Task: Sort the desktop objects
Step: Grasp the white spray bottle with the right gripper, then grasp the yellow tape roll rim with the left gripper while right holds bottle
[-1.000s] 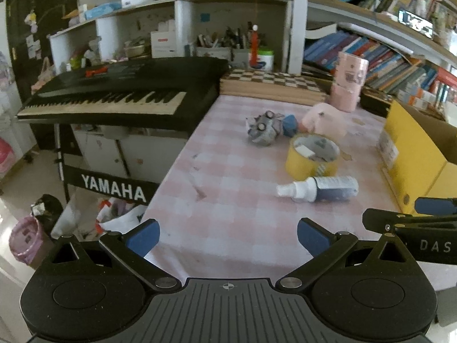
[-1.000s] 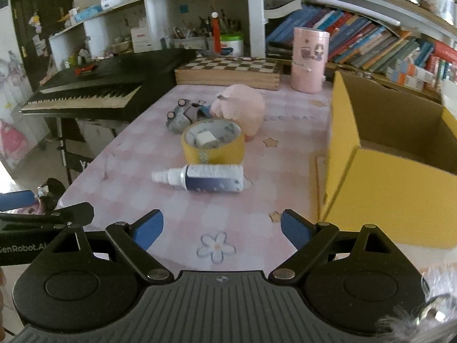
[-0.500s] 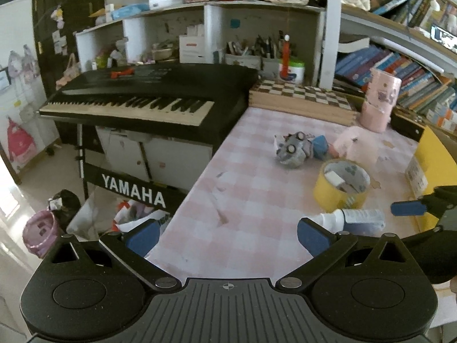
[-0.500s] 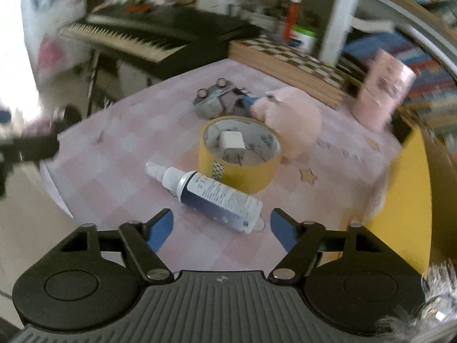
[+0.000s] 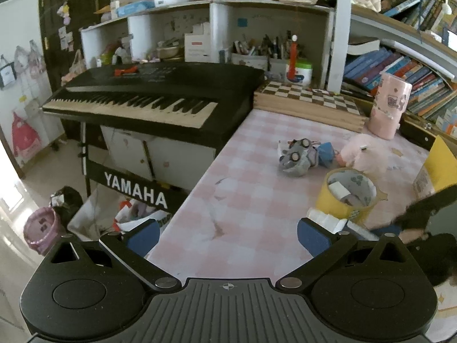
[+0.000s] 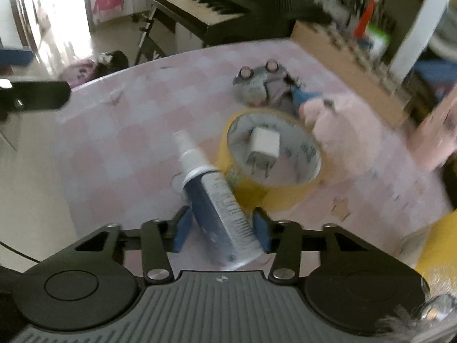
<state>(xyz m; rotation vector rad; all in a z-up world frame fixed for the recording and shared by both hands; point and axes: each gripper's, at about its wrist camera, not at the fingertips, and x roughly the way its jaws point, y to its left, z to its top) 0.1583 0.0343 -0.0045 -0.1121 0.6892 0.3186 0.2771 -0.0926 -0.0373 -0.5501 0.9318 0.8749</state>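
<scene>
Spray bottle (image 6: 220, 200) sits between my right gripper's (image 6: 221, 233) closing jaws; I should pinch mid-body squarely. My left gripper (image 5: 225, 235) stays spread, empty.

surface (image 5: 251, 200): pink checked cloth
on it: yellow tape roll (image 6: 274, 183) with white charger (image 6: 264, 145) inside, spray bottle (image 6: 217, 200) touching the roll, grey toy car (image 5: 295, 158), pink plush (image 5: 362, 154), chessboard (image 5: 308, 103), pink canister (image 5: 388, 105), yellow box (image 5: 437, 165)

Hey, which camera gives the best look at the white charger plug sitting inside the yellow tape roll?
The right wrist view: the charger plug lies in plain sight inside the tape roll, prongs visible. In the left wrist view, the roll's wall hides most of it; only a white corner shows.
</scene>
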